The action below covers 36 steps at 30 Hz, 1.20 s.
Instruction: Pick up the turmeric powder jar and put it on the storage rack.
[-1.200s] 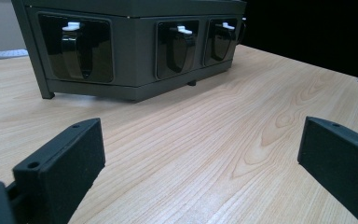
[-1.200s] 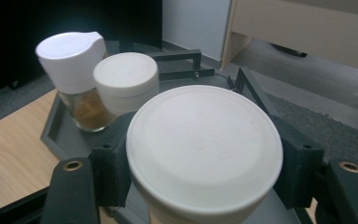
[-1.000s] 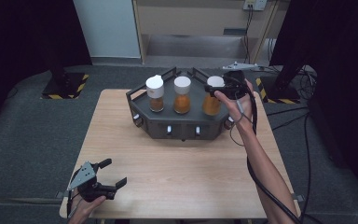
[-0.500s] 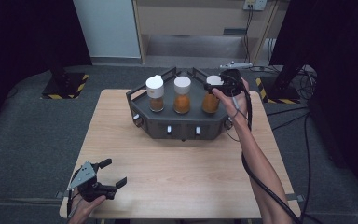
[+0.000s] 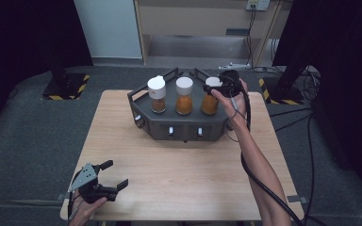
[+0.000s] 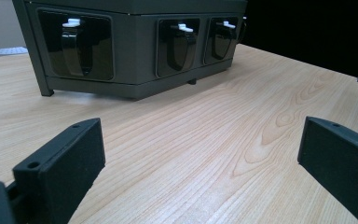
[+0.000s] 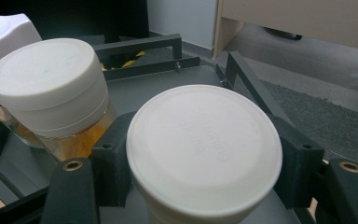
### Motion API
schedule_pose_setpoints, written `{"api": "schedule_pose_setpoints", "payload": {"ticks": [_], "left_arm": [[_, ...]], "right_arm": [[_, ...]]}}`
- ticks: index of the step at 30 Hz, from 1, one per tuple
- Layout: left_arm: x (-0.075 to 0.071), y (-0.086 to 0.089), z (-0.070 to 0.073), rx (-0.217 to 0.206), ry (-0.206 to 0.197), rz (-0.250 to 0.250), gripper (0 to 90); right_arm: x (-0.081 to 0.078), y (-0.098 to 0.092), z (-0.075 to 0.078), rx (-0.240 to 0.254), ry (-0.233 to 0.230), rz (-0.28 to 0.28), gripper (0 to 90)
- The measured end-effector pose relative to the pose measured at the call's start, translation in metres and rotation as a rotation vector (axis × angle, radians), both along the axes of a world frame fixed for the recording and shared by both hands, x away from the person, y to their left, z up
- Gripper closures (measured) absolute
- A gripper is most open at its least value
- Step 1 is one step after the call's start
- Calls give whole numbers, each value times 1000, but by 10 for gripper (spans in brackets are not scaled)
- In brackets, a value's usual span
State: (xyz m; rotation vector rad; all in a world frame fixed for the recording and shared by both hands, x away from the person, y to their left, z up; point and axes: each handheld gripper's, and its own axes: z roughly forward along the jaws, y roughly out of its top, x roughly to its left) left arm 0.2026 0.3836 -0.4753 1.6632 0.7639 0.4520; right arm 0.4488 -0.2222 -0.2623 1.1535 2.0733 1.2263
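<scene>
Count, high view: wooden table [image 5: 179, 169], 1, centre of frame. Dark grey angular rack [image 5: 179, 123], 1, on the table's upper half.

Jars with white lids standing in the rack: 3. Left jar [image 5: 157, 94], brownish contents; middle jar [image 5: 184, 95], orange contents; right jar [image 5: 210, 97], orange contents.

Small white knobs on the rack's front face: 3 seen from above, at lower edge of rack. Left gripper view: dark recessed panels with a white tab each, 3, upper part of frame.

Handheld grippers: 2. Left gripper [image 5: 115, 174], lower left of frame; right gripper [image 5: 217, 87], upper right of centre.

Yellow-black striped floor bases: 2, upper left and upper right of frame.
</scene>
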Motion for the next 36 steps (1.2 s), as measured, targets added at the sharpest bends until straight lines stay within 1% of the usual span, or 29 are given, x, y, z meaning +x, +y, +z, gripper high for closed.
{"api": "schedule_pose_setpoints", "payload": {"ticks": [3, 11, 13, 15, 16, 19, 21, 22, 24, 26, 28, 30, 33, 36], "left_arm": [[0, 0, 0, 1, 0, 0, 0], [0, -1, 0, 2, -1, -1, 0], [0, -1, 0, 4, -1, -2, 0], [0, -1, 1, 4, -3, -4, 0], [0, -1, 0, 3, -3, -3, 0], [0, -1, 0, 1, -2, -2, 0], [0, -1, 1, 4, -3, -4, 0], [0, -1, 0, 4, -4, -5, 0], [0, -1, 1, 5, -3, -5, 0], [0, -1, 1, 5, -4, -4, 0], [0, -1, 1, 7, -4, -3, 0], [0, -2, 1, 5, -4, -1, 0], [-1, -1, 1, 3, -7, 3, 0], [-1, -1, 1, 2, -8, 4, 0]], "right_arm": [[0, 0, 1, 0, 5, -1, 334], [-4, 2, -3, -6, -17, -1, 331], [-5, 1, -6, 4, -26, -3, 329], [-6, 0, -7, 12, -24, -4, 326], [-5, 0, -7, 14, -23, -2, 314], [-5, -3, -7, 30, -18, 7, 226], [-6, -7, -7, 55, -19, 11, 161], [-9, -9, -6, 67, -25, 13, 141], [-15, -7, -3, 54, -51, 0, 113], [-19, -12, 1, 72, -68, 6, 100], [-20, -15, 5, 77, -72, 16, 86], [-24, -20, 8, 95, -81, 28, 74], [-29, -25, 8, 116, -95, 47, 69], [-37, -30, 9, 119, -116, 69, 69]]}}
